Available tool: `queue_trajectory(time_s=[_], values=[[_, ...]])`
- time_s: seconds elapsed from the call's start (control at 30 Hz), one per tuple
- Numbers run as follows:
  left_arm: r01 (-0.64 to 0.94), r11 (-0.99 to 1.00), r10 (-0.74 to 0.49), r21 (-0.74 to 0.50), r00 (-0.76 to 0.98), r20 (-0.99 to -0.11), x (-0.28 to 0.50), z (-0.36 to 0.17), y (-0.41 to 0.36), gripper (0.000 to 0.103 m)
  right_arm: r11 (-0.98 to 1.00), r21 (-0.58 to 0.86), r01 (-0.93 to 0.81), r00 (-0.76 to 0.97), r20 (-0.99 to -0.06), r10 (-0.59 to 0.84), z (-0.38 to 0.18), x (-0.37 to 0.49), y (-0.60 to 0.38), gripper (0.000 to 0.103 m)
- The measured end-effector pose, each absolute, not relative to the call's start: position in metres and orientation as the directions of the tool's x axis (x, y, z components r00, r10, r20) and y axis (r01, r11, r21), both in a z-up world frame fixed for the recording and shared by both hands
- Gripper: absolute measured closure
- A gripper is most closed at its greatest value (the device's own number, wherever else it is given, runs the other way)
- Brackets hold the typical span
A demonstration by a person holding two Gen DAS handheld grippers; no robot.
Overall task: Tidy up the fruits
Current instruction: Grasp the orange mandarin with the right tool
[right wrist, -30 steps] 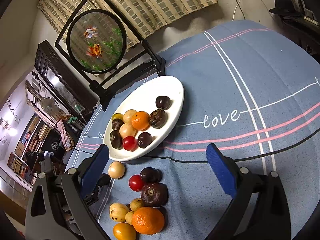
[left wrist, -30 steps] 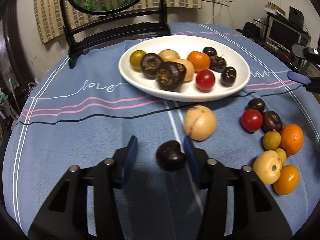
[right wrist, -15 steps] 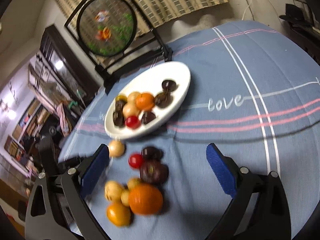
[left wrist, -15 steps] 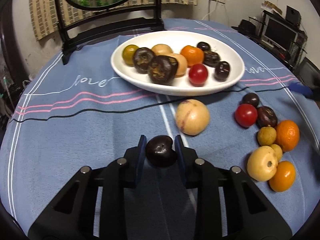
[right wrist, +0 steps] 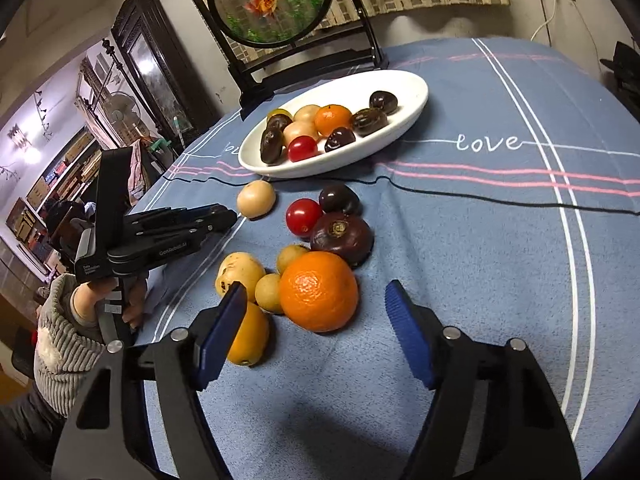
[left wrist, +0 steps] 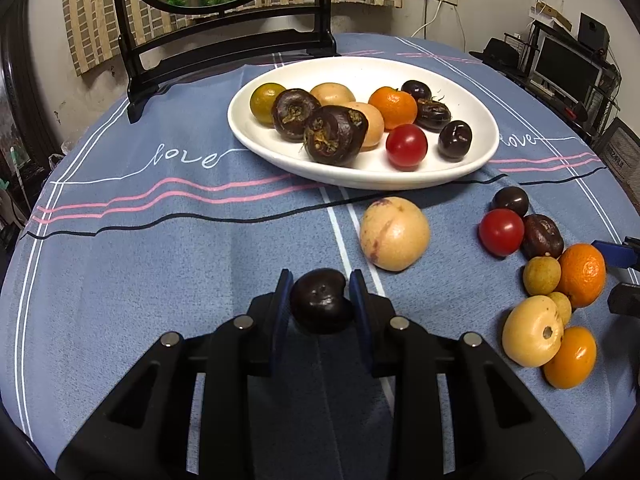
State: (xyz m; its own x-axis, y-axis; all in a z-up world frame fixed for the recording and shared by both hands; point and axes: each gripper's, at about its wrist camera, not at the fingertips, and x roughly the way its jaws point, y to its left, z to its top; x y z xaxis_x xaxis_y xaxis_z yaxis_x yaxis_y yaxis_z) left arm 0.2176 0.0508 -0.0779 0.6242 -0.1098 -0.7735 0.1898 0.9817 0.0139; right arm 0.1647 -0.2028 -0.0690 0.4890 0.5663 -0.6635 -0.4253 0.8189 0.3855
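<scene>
My left gripper [left wrist: 319, 300] is shut on a dark purple fruit [left wrist: 320, 305] and holds it just above the blue cloth. A white plate [left wrist: 360, 172] with several fruits lies beyond it. A pale round fruit [left wrist: 394, 238] lies to the right of the gripper. My right gripper [right wrist: 318, 320] is open, its jaws either side of a large orange [right wrist: 318, 290] in a loose pile of fruits. The left gripper's side shows in the right wrist view [right wrist: 228, 216], its held fruit hidden.
The pile holds a red tomato [right wrist: 303, 215], dark fruits [right wrist: 341, 235], yellow fruits [right wrist: 239, 273] and a second orange fruit [right wrist: 248, 334]. A black framed round screen [right wrist: 276, 4] stands behind the plate [right wrist: 404, 120]. The table edge drops off at left.
My left gripper closed on the dark purple fruit and lifted it slightly. My right gripper moved down and forward to the fruit pile, now straddling the large orange.
</scene>
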Motion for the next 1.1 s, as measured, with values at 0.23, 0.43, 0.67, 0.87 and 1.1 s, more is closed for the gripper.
queue_trajectory(time_s=[0.23, 0.43, 0.67, 0.87, 1.1], values=[[0.19, 0.982, -0.106, 0.019, 0.625, -0.774, 0.218, -0.078, 0.051, 0.073, 0.789, 0.456, -0.411, 0.39, -0.695, 0.604, -0.084, 0.175, -0.198, 0.045], [0.19, 0.982, -0.107, 0.018, 0.624, -0.774, 0.218, -0.078, 0.051, 0.073, 0.77, 0.515, -0.376, 0.381, -0.672, 0.635, -0.087, 0.179, -0.207, 0.057], [0.182, 0.983, -0.132, -0.019, 0.634, -0.762, 0.216, -0.076, 0.054, 0.074, 0.772, 0.507, -0.383, 0.417, -0.651, 0.634, -0.083, 0.175, -0.211, 0.058], [0.148, 0.989, -0.097, 0.013, 0.71, -0.697, 0.207, -0.056, 0.053, 0.074, 0.816, 0.416, -0.4, 0.544, -0.609, 0.578, -0.06, 0.163, -0.218, 0.058], [0.092, 0.995, -0.102, -0.049, 0.773, -0.627, 0.228, 0.0, 0.064, 0.074, 0.854, 0.336, -0.397, 0.634, -0.572, 0.521, -0.015, 0.187, -0.221, 0.058]])
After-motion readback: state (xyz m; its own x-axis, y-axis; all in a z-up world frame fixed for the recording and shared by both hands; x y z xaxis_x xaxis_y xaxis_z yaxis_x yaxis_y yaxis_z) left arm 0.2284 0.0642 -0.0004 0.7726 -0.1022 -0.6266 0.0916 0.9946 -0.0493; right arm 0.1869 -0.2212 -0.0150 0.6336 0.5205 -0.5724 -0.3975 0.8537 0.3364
